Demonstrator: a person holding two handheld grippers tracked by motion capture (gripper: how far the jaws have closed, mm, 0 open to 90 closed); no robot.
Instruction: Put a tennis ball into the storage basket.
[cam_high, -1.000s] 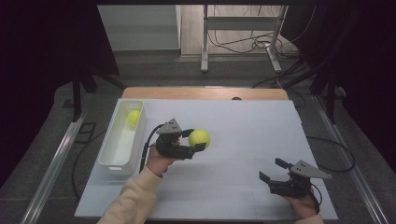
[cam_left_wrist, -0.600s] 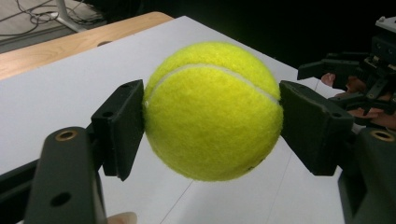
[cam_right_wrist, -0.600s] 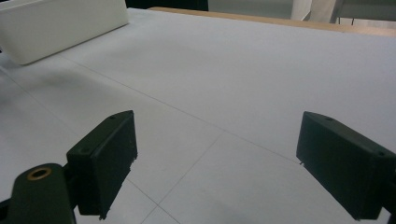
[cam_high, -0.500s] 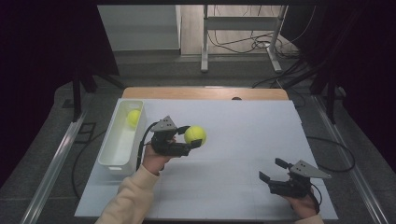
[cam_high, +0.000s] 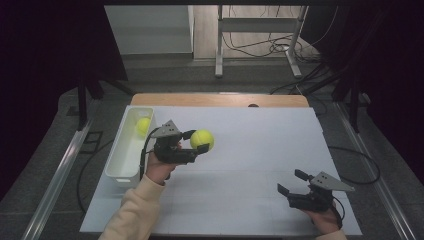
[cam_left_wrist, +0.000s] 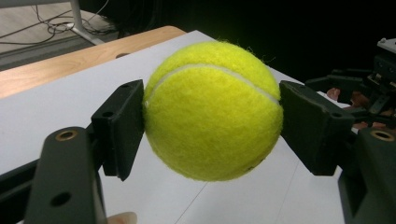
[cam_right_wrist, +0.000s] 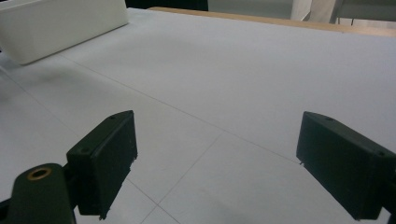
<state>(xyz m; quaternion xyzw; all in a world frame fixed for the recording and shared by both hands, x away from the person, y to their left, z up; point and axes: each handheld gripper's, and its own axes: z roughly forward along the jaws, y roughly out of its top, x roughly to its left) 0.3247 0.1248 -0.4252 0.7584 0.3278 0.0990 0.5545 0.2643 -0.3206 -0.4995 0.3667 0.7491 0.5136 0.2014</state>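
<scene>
White table (cam_high: 240, 200), round tennis ball (cam_high: 202, 140) axisless.

White bin (cam_high: 122, 160) at table's left edge, holding a second tennis ball (cam_high: 143, 124); white table sheet (cam_high: 260, 150); wooden table edge (cam_high: 220, 100) beyond.

**White-topped table with a tub at its left**

The table (cam_high: 240, 165) has a pale grey-white sheet ruled by faint seams, and a strip of bare wood shows along the far edge. A white rectangular plastic tub (cam_high: 122, 157) stands directly on the sheet near its left edge, long side running front to back.
</scene>
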